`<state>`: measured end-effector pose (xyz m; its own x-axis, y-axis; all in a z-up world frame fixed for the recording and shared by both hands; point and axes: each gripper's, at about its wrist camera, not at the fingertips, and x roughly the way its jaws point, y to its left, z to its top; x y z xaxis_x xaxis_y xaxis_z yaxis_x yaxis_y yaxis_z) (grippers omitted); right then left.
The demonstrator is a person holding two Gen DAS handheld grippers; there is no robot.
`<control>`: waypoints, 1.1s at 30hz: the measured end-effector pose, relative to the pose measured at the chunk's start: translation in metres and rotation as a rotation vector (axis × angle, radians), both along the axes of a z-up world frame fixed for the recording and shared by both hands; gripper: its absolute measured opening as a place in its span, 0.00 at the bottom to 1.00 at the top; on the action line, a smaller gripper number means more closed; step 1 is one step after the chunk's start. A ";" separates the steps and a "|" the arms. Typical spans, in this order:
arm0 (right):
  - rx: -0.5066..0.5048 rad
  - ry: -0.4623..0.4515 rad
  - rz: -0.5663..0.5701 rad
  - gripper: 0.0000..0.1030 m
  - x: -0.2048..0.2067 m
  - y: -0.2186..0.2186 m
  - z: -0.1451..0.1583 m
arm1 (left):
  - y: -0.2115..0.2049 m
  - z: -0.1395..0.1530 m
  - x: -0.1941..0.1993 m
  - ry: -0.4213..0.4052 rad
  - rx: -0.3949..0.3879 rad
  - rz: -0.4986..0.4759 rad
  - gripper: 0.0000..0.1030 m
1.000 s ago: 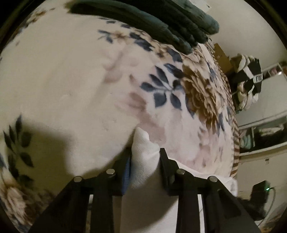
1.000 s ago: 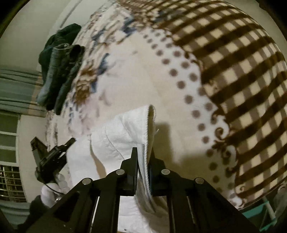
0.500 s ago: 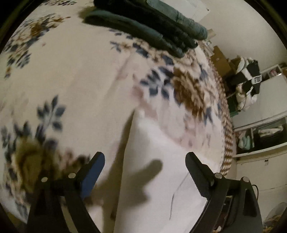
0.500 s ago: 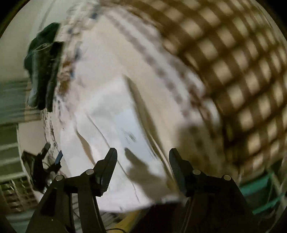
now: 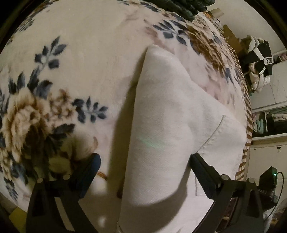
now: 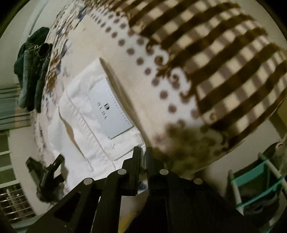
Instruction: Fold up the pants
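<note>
The white pants (image 5: 166, 125) lie folded on the flowered blanket (image 5: 80, 53). My left gripper (image 5: 143, 161) is open, its fingers standing either side of the near end of the pants, holding nothing. In the right wrist view the pants (image 6: 93, 121) show their waistband and a grey label (image 6: 109, 109). My right gripper (image 6: 141, 154) has its jaws close together on the near edge of the waistband. The left gripper (image 6: 44, 172) shows there at lower left.
A stack of folded dark jeans (image 6: 32, 75) sits at the far end of the bed, also seen in the left wrist view (image 5: 186, 7). The blanket has a brown checked border (image 6: 215, 53). A teal rack (image 6: 254, 188) stands beside the bed. Clothes (image 5: 258, 61) hang at the right.
Both grippers let go of the pants and opened half a second ago. Now the right gripper has shut on the waistband edge; the left stays open and has drawn back over the pants.
</note>
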<state>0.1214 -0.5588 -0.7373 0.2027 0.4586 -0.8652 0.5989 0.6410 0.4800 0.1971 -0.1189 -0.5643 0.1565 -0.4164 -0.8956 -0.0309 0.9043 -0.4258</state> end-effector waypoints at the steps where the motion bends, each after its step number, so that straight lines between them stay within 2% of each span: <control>1: 0.035 -0.004 -0.009 0.11 -0.001 0.000 0.001 | 0.002 0.003 -0.001 0.010 -0.018 0.004 0.99; 2: 0.076 -0.008 -0.025 0.18 -0.004 -0.001 0.002 | 0.003 0.006 -0.002 0.012 -0.040 0.010 0.99; 3: 0.102 -0.018 -0.046 0.35 -0.013 -0.001 0.002 | 0.006 0.009 -0.006 0.008 -0.072 0.022 0.99; 5: 0.152 -0.053 -0.113 0.57 -0.029 0.002 0.007 | 0.008 0.012 -0.012 0.009 -0.120 0.031 0.99; 6: 0.186 -0.066 -0.147 0.61 -0.037 0.006 0.007 | 0.008 0.009 -0.016 0.015 -0.140 0.029 0.99; 8: 0.277 -0.084 -0.179 0.61 -0.045 0.020 -0.003 | 0.006 0.000 -0.021 0.032 -0.166 0.027 0.99; 12: 0.359 -0.131 -0.192 0.61 -0.036 0.055 -0.032 | -0.002 -0.018 -0.023 0.067 -0.206 0.046 0.99; 15: 0.338 -0.190 -0.197 0.67 -0.023 0.071 -0.045 | -0.006 -0.017 -0.020 0.050 -0.186 0.024 0.99; 17: 0.367 -0.226 -0.249 0.68 -0.016 0.074 -0.048 | -0.006 -0.016 -0.018 0.049 -0.186 0.019 0.99; 20: 0.408 -0.273 -0.292 0.68 -0.012 0.073 -0.041 | -0.002 -0.016 -0.018 0.049 -0.195 0.017 0.99; 22: 0.405 -0.304 -0.279 0.68 -0.009 0.070 -0.032 | -0.002 -0.017 -0.017 0.051 -0.198 0.017 0.99; 24: 0.325 -0.263 -0.215 0.68 -0.007 0.073 -0.032 | -0.002 -0.018 -0.016 0.050 -0.193 0.012 0.99; 26: 0.340 -0.264 -0.202 0.68 -0.006 0.075 -0.044 | -0.004 -0.019 -0.015 0.046 -0.188 0.007 0.99; 28: 0.362 -0.271 -0.210 0.73 0.000 0.075 -0.043 | -0.004 -0.018 -0.015 0.038 -0.182 0.005 0.99; 30: 0.366 -0.291 -0.194 0.73 0.001 0.076 -0.037 | -0.005 -0.016 -0.014 0.017 -0.198 -0.001 0.99; 31: 0.354 -0.296 -0.177 0.73 0.005 0.080 -0.035 | -0.006 -0.014 -0.015 -0.002 -0.219 -0.005 0.90; 32: 0.343 -0.301 -0.163 0.70 0.008 0.083 -0.033 | -0.007 -0.009 -0.015 -0.027 -0.234 -0.010 0.73; 33: 0.328 -0.304 -0.162 0.52 0.008 0.087 -0.031 | -0.007 -0.005 -0.016 -0.049 -0.227 -0.013 0.66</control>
<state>0.1294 -0.4722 -0.7679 0.5157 0.6396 -0.5701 0.4795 0.3360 0.8107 0.1813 -0.1262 -0.5690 0.1905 -0.6085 -0.7703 0.0057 0.7854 -0.6190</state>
